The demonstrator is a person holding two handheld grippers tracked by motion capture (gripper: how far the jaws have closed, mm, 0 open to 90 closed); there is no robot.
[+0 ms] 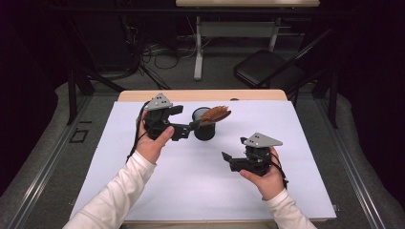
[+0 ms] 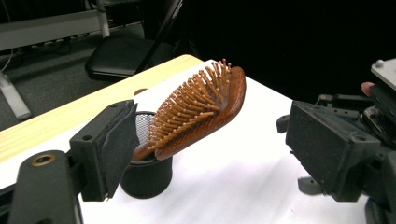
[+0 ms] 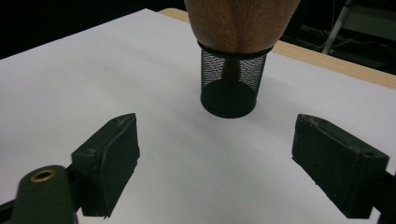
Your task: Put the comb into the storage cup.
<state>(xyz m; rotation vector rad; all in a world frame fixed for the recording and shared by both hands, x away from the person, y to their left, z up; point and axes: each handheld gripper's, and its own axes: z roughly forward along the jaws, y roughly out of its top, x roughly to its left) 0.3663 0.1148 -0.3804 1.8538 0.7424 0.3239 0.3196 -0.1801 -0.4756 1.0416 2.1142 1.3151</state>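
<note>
White-sleeved forearms enter from the bottom of the high view. At lower right the right tool [image 1: 224,156] rests level in its hand, jaws released with nothing between them. Left of centre, the left tool [image 1: 192,126] points rightward at a round black wire-mesh cup [image 1: 204,131] standing on the white table [image 1: 191,191]; its jaws stand apart, clear of the wooden hairbrush [image 2: 198,109]. That oval, bristled brush stands handle-down in the cup, its long axis leaning toward the upper right, bristles facing upper left in the left gripper view.
</note>
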